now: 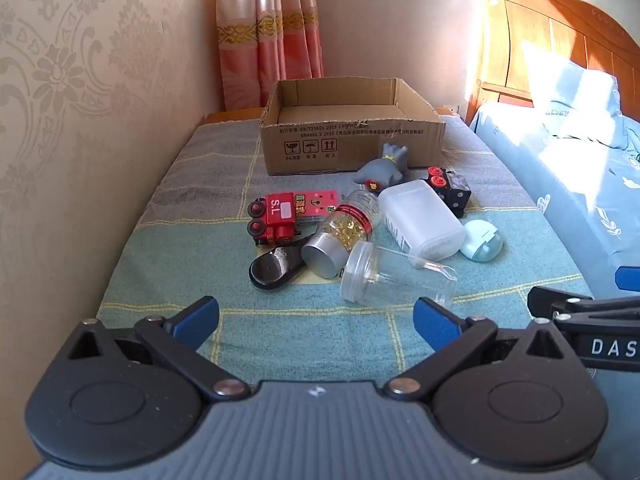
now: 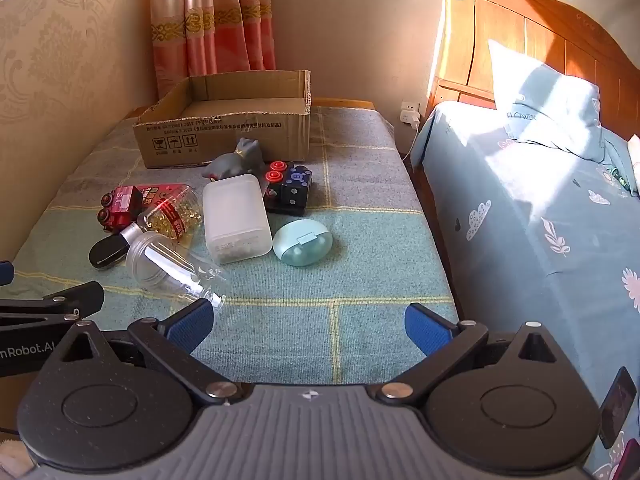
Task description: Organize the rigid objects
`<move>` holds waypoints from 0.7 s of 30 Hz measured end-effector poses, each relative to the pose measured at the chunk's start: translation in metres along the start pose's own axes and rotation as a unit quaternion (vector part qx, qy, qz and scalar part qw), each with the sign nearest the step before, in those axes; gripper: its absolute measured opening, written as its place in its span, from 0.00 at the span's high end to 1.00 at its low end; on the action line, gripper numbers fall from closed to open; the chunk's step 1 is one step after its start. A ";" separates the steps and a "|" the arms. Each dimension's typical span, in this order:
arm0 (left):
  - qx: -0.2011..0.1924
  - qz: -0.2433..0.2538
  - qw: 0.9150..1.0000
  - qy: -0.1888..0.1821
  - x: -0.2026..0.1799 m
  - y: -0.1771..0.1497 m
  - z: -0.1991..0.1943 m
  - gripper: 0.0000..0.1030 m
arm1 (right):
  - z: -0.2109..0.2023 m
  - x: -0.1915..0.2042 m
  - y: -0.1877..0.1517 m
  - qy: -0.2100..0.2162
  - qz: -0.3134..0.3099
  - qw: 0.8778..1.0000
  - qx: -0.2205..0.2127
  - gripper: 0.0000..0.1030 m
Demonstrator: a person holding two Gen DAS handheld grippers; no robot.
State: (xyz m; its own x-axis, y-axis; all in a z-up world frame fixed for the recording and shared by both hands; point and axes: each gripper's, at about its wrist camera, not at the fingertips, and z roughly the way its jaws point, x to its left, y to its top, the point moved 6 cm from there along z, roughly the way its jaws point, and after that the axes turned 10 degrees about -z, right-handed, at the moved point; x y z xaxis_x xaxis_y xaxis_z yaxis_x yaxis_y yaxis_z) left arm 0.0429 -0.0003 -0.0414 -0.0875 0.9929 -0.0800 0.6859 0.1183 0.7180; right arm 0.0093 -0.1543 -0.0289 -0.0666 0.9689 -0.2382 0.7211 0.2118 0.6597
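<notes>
Two grippers, left gripper (image 1: 316, 320) and right gripper (image 2: 308, 326), spread apart; clear jar (image 1: 394, 278) lying sideways, transparent, empty.

Your right gripper (image 2: 307, 330) hangs wide open w/ nothing between the pads, over the checked cloth (image 2: 360, 216). Ahead: clear jar (image 2: 168, 266) on its side, white tub (image 2: 234, 218), mint case (image 2: 302, 242) beside it, cardboard box (image 2: 224, 136) at the back
</notes>
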 end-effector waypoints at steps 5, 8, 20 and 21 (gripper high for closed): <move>0.006 -0.005 1.000 -0.005 -0.001 -0.001 0.003 0.01 | -0.001 0.000 0.000 0.000 0.001 1.000 -0.001 0.00; 0.005 -0.005 1.000 -0.005 -0.002 -0.001 0.005 0.01 | -0.001 -0.001 0.001 0.002 0.002 1.000 0.002 0.00; 0.004 -0.006 1.000 -0.007 0.000 0.001 -0.001 0.01 | -0.001 0.002 0.002 0.002 0.001 1.000 0.001 0.00; 0.003 -0.006 1.000 -0.007 0.000 0.001 -0.001 0.01 | 0.000 0.001 0.003 0.003 0.001 1.000 0.001 0.00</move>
State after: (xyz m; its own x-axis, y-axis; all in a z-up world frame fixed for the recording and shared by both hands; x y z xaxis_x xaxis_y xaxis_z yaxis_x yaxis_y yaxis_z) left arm 0.0432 -0.0005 -0.0403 -0.0858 0.9914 -0.0991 0.6895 0.1308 0.7124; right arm 0.0109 -0.1528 -0.0273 -0.0685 0.9701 -0.2329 0.7226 0.2092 0.6588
